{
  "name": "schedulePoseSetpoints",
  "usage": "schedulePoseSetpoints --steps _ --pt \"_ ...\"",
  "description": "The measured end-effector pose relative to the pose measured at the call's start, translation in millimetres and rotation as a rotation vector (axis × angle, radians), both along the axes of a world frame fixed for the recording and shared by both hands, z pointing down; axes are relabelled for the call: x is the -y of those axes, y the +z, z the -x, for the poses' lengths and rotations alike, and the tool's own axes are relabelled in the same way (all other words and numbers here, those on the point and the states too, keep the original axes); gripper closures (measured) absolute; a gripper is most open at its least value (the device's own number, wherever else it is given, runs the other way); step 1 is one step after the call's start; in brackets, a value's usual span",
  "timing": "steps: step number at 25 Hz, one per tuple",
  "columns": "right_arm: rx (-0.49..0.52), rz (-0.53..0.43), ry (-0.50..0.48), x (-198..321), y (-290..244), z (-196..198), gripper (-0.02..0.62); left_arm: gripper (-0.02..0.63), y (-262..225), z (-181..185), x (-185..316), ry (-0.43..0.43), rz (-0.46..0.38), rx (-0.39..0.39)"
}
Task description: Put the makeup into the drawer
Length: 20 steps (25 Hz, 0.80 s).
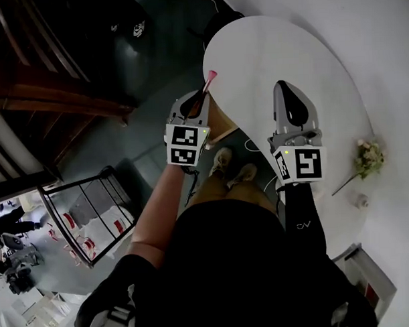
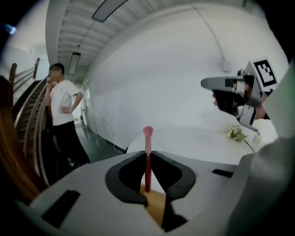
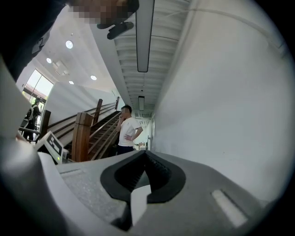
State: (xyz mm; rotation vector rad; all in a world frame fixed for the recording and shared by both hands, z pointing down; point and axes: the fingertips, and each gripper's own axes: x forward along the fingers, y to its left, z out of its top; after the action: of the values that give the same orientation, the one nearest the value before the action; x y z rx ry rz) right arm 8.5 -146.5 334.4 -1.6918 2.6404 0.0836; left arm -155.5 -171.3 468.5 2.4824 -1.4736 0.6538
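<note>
We stand at the rounded end of the white counter (image 1: 308, 55), a gripper in each hand.
Wooden stairs (image 3: 85, 133) rise at the side, and a person (image 2: 62, 110) in a white shirt stands near them, well apart from us. The right gripper (image 1: 285, 89) is over the counter, its jaws pressed together with nothing between them. The left gripper (image 1: 201, 96) is at the counter's edge. A small bunch of flowers (image 1: 369, 157) lies on the counter. The left jaws pinch the thin makeup stick (image 2: 147, 161), whose pink tip stands out beyond them.
</note>
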Motion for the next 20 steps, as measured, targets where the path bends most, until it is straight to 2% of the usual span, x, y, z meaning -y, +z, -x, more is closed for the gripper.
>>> schedulePoseSetpoints --steps 3,6,9,13,16,17,18,20 --pt "-0.003 0.022 -0.008 2.1 8.5 7.6 0.591 0.561 71.3 22.8 -17.3 -0.054 0.186 0.007" --pt "-0.01 0.041 -0.015 4.6 15.6 14.6 0.591 0.561 138.3 33.2 -36.8 -0.067 0.365 0.047" --pt "-0.022 0.061 -0.019 7.3 23.7 19.0 0.591 0.561 190.8 33.0 -47.7 -0.051 0.491 0.086" --pt "-0.041 0.083 -0.019 5.0 31.2 23.2 0.591 0.56 229.9 31.5 -54.8 -0.026 0.584 0.098" --pt "-0.047 0.088 -0.011 4.1 32.1 20.3 0.591 0.547 233.7 29.2 -57.4 -0.006 0.597 0.089" --pt "-0.048 0.09 -0.006 4.3 32.9 18.6 0.591 0.466 235.7 27.4 -57.8 0.014 0.594 0.1" --pt "-0.048 0.092 -0.002 4.5 33.6 17.1 0.591 0.432 238.5 26.1 -58.3 0.032 0.591 0.112" --pt "-0.049 0.095 0.003 5.3 34.4 15.6 0.591 0.419 242.6 26.6 -59.7 0.047 0.596 0.125"
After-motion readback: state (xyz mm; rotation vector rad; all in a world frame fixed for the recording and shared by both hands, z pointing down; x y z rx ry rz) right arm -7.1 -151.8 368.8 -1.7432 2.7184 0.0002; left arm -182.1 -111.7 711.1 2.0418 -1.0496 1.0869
